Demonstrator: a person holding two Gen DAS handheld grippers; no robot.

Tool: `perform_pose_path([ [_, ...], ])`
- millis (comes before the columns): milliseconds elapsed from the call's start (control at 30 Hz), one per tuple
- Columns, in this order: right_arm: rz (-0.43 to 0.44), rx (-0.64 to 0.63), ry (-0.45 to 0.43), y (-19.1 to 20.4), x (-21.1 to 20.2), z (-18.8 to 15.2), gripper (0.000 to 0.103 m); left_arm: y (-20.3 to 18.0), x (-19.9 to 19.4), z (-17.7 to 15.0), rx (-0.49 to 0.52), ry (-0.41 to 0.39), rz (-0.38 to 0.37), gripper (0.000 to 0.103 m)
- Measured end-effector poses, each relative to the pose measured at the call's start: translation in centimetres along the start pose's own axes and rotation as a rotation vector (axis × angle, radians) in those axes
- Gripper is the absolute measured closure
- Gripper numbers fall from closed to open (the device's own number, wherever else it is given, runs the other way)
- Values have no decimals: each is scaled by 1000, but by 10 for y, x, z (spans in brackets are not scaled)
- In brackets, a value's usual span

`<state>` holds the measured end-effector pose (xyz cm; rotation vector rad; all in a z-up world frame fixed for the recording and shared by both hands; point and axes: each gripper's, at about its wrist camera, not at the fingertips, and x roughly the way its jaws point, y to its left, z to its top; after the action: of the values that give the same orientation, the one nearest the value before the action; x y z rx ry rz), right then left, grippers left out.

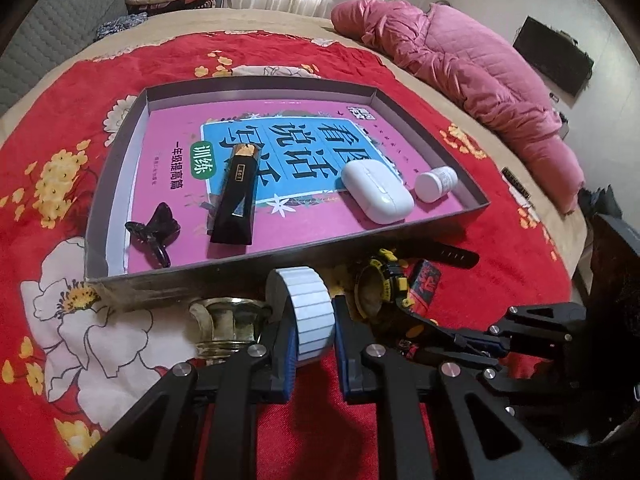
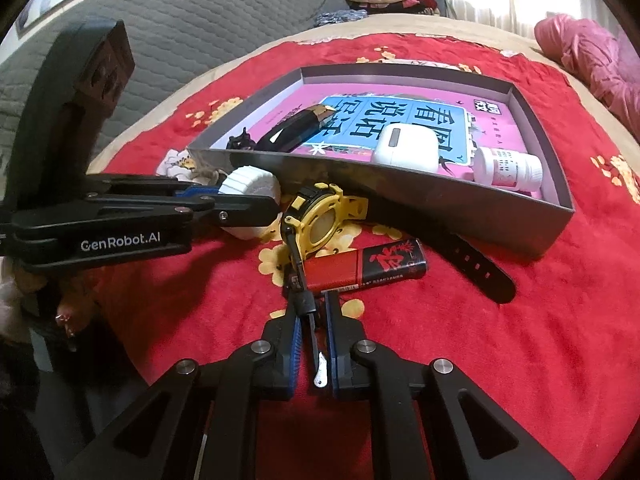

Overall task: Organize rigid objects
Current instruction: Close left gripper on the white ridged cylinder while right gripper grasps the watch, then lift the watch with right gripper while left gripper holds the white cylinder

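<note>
My left gripper (image 1: pixel 314 308) is shut on a white ribbed round jar (image 1: pixel 310 312), just in front of the grey tray's near wall (image 1: pixel 240 272). In the right wrist view the jar (image 2: pixel 248 188) shows between the left gripper's fingers (image 2: pixel 240 210). My right gripper (image 2: pixel 314 302) is shut on the black strap (image 2: pixel 310 308) of a yellow and black watch (image 2: pixel 320 224) lying on the red blanket. The strap's silver buckle (image 2: pixel 320 376) sticks out between the pads. A red and black lighter (image 2: pixel 368 268) lies across the fingertips, against the watch.
The tray holds a pink book (image 1: pixel 280 152), a black tube (image 1: pixel 236 200), a dark hair claw (image 1: pixel 154 230), a white earbud case (image 1: pixel 376 190) and a white pill bottle (image 1: pixel 434 182). A glass cup (image 1: pixel 228 328) stands left of the jar. A pink quilt (image 1: pixel 460 76) lies at the far right.
</note>
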<state>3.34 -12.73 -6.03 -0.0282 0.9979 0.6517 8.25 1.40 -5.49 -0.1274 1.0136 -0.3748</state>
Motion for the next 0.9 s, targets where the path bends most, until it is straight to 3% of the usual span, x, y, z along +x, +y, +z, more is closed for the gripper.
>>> perform_pose_path([
  [333, -13, 6, -47, 5, -18, 5, 94, 1, -15, -2, -34, -25, -69, 88],
  [733, 14, 22, -100, 10, -34, 10, 95, -1, -33, -4, -28, -76, -82, 88],
  [900, 20, 23, -77, 10, -26, 10, 95, -1, -37, -6, -25, -81, -81, 88],
])
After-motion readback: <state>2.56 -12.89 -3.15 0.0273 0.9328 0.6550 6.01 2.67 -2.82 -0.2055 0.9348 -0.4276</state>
